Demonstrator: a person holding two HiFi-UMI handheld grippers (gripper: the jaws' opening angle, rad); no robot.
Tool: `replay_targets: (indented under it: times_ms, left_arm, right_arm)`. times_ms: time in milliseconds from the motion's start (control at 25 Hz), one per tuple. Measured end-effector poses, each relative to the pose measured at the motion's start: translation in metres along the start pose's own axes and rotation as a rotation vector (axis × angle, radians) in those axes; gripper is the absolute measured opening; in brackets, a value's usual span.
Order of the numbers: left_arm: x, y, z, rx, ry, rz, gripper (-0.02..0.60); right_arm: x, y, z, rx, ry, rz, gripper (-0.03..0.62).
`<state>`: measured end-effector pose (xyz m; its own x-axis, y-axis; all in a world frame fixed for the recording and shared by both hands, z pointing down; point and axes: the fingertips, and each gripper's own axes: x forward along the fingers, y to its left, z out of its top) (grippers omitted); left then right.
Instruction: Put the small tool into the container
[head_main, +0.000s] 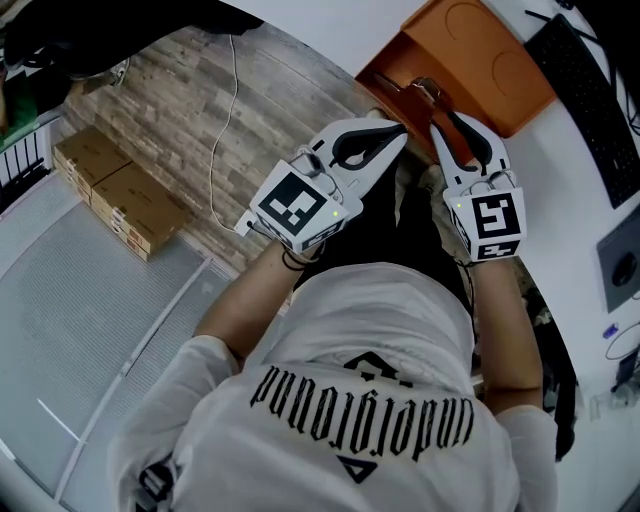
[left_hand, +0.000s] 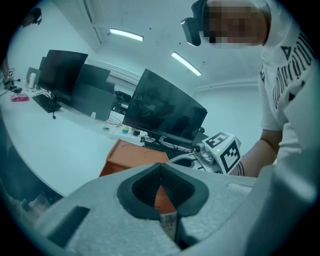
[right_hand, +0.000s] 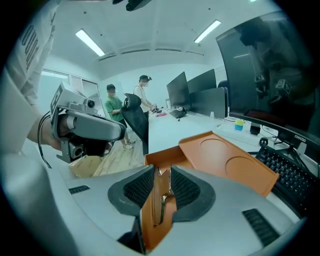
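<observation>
Desk (head_main: 560, 170): white, bearing the container at its near edge.

Container (head_main: 480, 55): orange, lid swung back beside a keyboard (head_main: 600, 90), open box on the side nearer the person.

Left gripper (head_main: 398, 128): just beside the container's near corner, tips pressed together, nothing plainly held. Orange patch in the gap behind the tips judged to be the container beyond.

Right gripper (right_hand: 161, 172): at the container's near wall, pads pinching the tool.

Tool (right_hand: 156, 210): thin, orange with a slotted metal strip, held upright and edge-on, just short of the container's opening.

Risks, judged:
- Slipping or pivoting of the tool in so narrow a grip.
- Catching on the container's near wall if lowered too soon.
- Falling past the desk edge to the floor if let go before clearing that wall.

Hidden or unclear:
- Container's inside, screened by both grippers in the head view and only partly shown in the right gripper view.
- Tool's lower end, cut off by the jaws.
- Kind of tool, not told.
</observation>
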<state>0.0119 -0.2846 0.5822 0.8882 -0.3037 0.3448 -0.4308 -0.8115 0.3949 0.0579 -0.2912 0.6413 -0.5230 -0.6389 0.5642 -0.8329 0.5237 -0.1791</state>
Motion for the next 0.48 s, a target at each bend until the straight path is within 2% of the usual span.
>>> replay_targets:
  times_ms: [240,480]
  left_arm:
    - [-0.009,-0.049,0.017,0.053,-0.05,0.015,0.015]
    - [-0.022,-0.1,0.055,0.122,-0.133,0.038,0.015]
  right_arm:
    - [-0.054,0.016,0.018,-0.06,-0.058,-0.002,0.077]
    - [-0.117,0.03,0.052,-0.165,-0.153,-0.01,0.076]
